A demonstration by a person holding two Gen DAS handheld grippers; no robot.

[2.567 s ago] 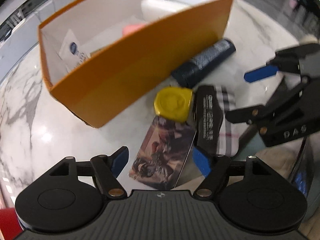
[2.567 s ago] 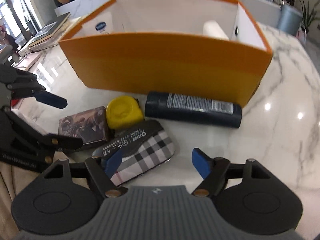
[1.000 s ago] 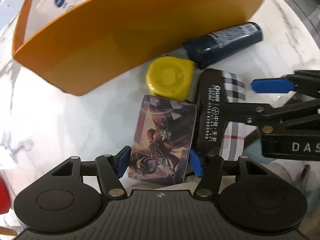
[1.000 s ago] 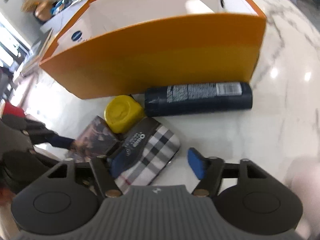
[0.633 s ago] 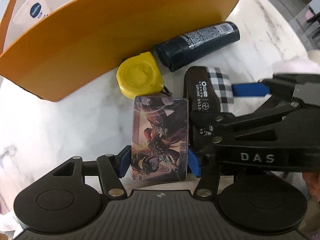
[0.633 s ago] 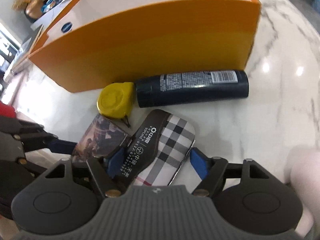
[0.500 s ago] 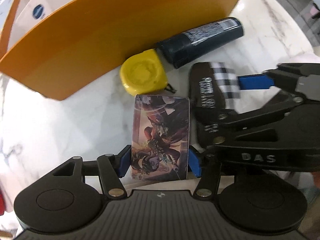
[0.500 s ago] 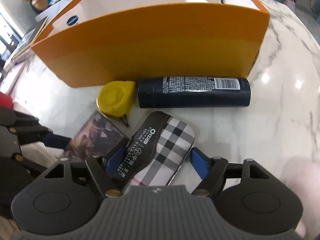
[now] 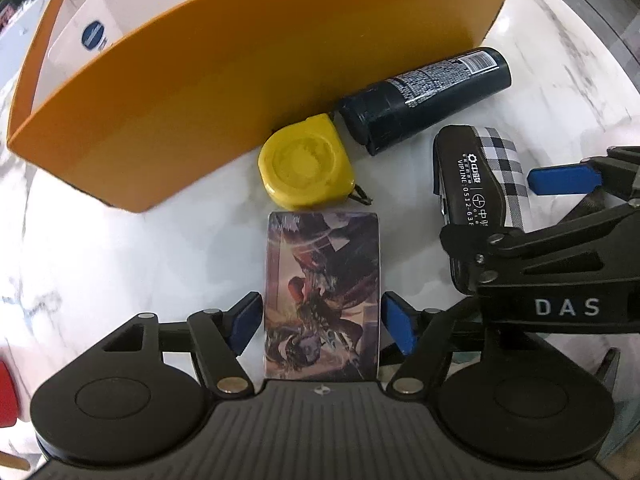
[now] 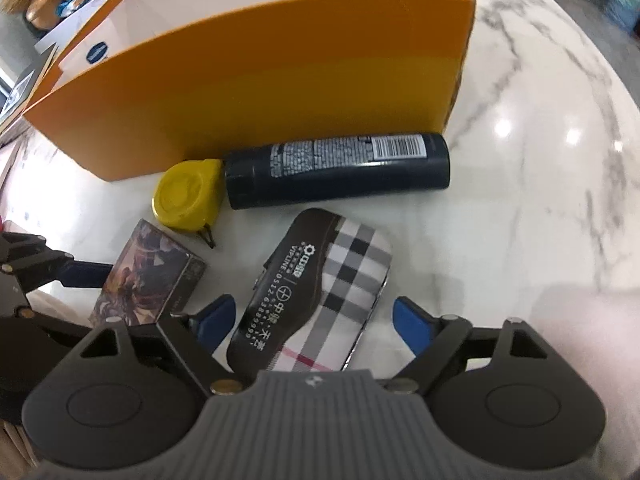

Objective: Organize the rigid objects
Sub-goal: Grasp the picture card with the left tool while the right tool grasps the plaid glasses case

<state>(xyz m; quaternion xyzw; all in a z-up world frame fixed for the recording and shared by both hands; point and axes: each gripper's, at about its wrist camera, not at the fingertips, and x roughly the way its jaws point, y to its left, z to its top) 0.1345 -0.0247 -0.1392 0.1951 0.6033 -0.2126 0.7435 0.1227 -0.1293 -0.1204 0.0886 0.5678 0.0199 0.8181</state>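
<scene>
Left claw [image 9: 322, 322] opening, glossy picture-printed card box [image 9: 322, 292] loose between pads; right claw [image 10: 310, 322] opening astride plaid case [image 10: 320, 296]; orange cardboard box [image 9: 240, 92] beyond.

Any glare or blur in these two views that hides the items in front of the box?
Left wrist: sharp; fisheye bows the box wall; soft glare on the marble, the card box reads clearly. Right wrist: bright ceiling-light spots on the table at right, clear of the items; a pale blurred patch at the lower right edge; the plaid case legible.
</scene>
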